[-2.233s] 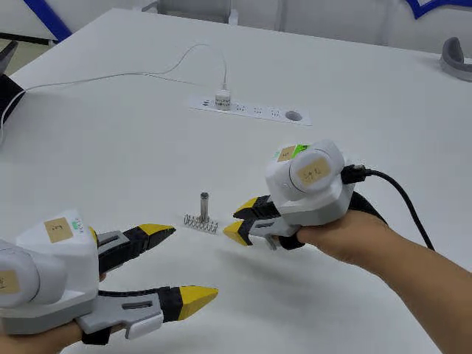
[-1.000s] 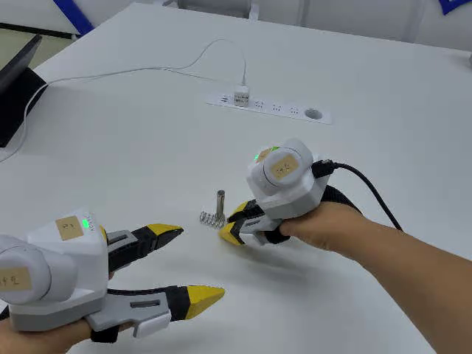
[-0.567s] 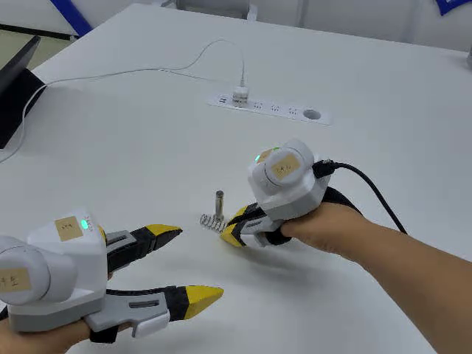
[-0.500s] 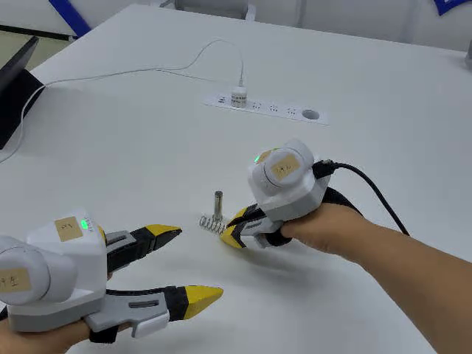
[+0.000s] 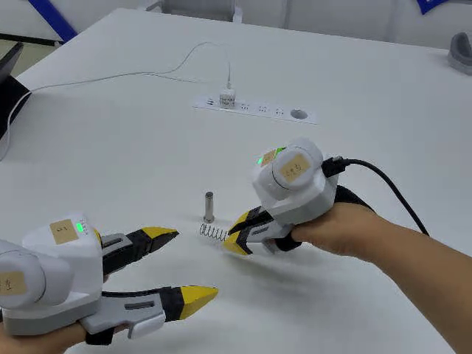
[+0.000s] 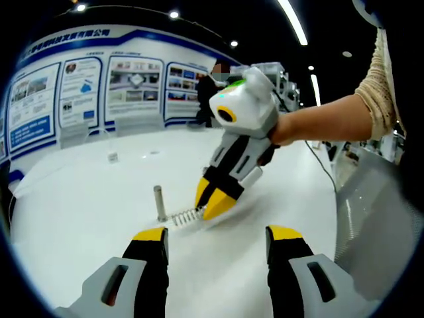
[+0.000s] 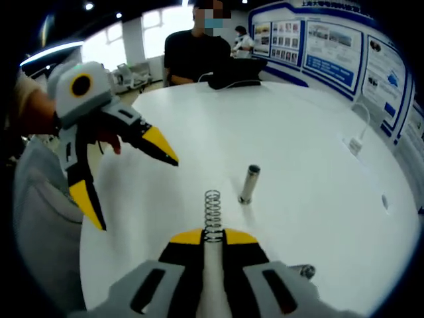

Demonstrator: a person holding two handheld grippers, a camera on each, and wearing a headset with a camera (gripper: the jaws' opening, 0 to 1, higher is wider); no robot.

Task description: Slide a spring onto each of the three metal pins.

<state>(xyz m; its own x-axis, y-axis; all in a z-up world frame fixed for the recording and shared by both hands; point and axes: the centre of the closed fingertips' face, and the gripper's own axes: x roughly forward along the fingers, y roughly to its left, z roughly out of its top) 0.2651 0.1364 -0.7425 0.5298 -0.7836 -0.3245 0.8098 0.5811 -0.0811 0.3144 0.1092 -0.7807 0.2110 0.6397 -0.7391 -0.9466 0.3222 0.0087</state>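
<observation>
Spring [image 5: 213, 232] and metal pin [image 5: 209, 206] sit in the middle of the head view. Closest to the person, at the bottom left, is the left claw [image 5: 193, 263]. It is open wide and holds nothing. A bit farther up, the right claw [image 5: 237, 236] is pinched on one end of the spring. The spring lies flat on the white worktop [image 5: 110, 162], and its long way points left from that claw. Its free end is near the foot of the pin, which stands straight up just behind it. The right claw is the closer one to the pin. I think the spring must be tipped up and lifted over the pin's top. Nothing stands between them. Far back, near the top, lie a power strip [image 5: 254, 110] and a white cord [image 5: 147, 71].
</observation>
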